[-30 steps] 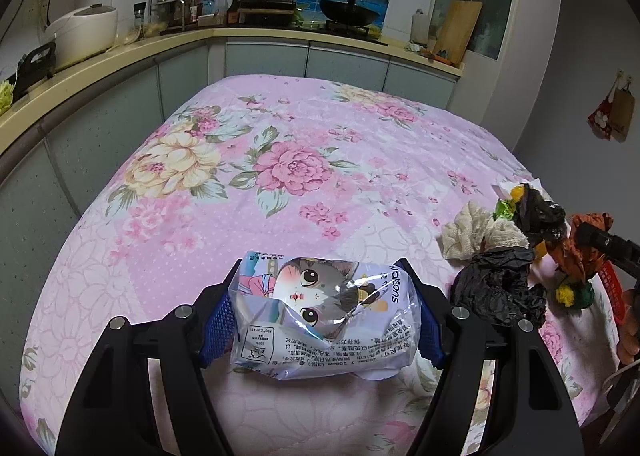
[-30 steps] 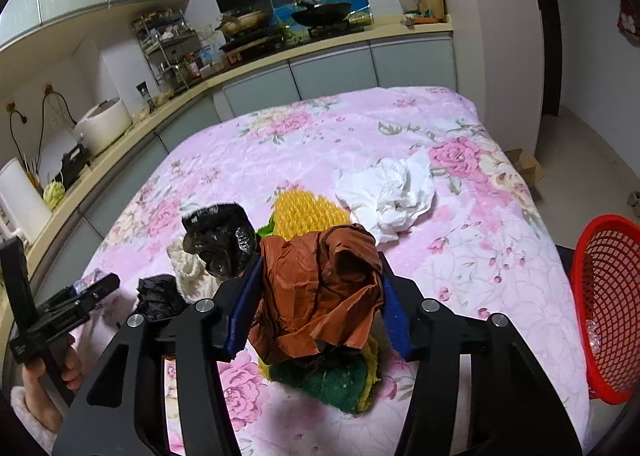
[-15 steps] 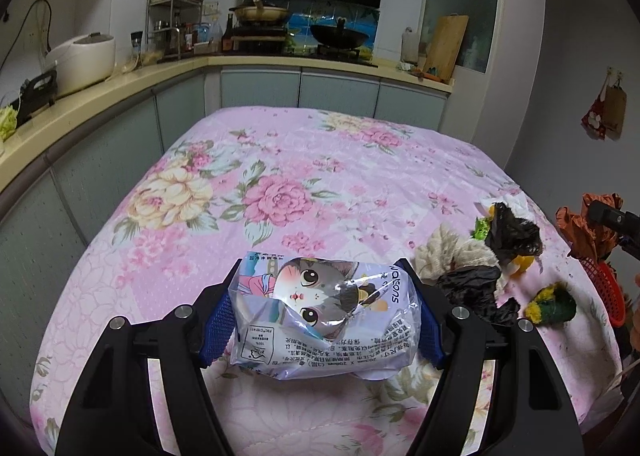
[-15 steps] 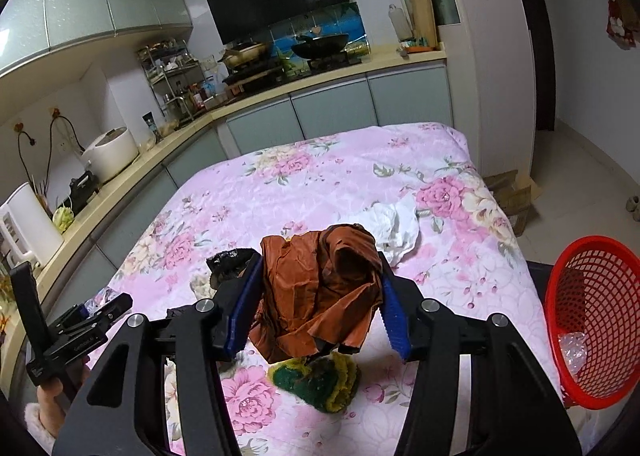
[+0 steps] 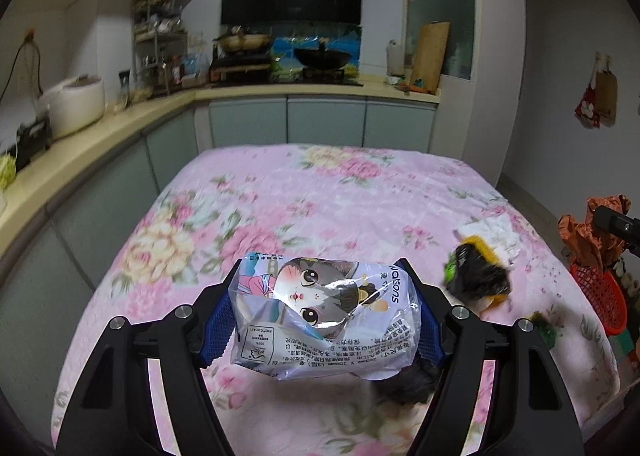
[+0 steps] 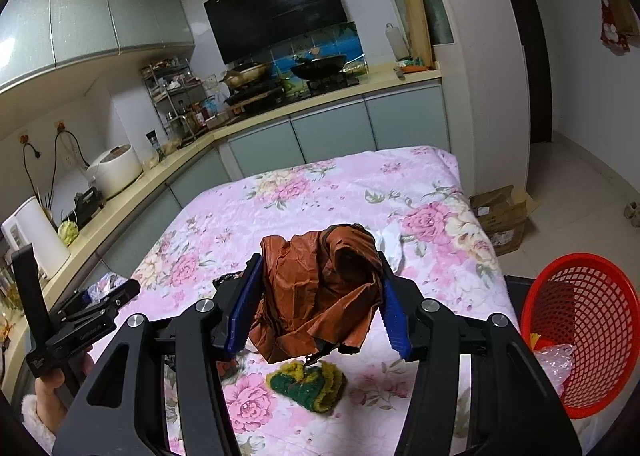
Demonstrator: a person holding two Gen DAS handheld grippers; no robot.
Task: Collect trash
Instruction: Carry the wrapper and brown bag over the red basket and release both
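My left gripper (image 5: pixel 322 320) is shut on a plastic cat-print package (image 5: pixel 324 320), held above the floral tablecloth (image 5: pixel 280 208). My right gripper (image 6: pixel 320 308) is shut on a crumpled brown bag (image 6: pixel 320 288), lifted off the table. Below it lies a green and yellow scrubber (image 6: pixel 308 384). In the left wrist view a black crumpled bag (image 5: pixel 478 276) lies on a yellow piece, with white paper (image 5: pixel 492 232) behind it and another dark bag (image 5: pixel 408 384) under the package. The red basket (image 6: pixel 580 336) stands at the table's right side, holding clear plastic wrap (image 6: pixel 554 364).
Kitchen counters (image 5: pixel 100 132) run along the left and far sides with a rice cooker (image 6: pixel 114 170), a wok (image 5: pixel 320 56) and a rack. A cardboard box (image 6: pixel 500 216) sits on the floor at the right. A hand (image 6: pixel 48 388) holds the left gripper's handle.
Both grippers have risen with their loads; the table and the trash left on it now lie lower and farther off. The scrubber stayed on the cloth under the brown bag.
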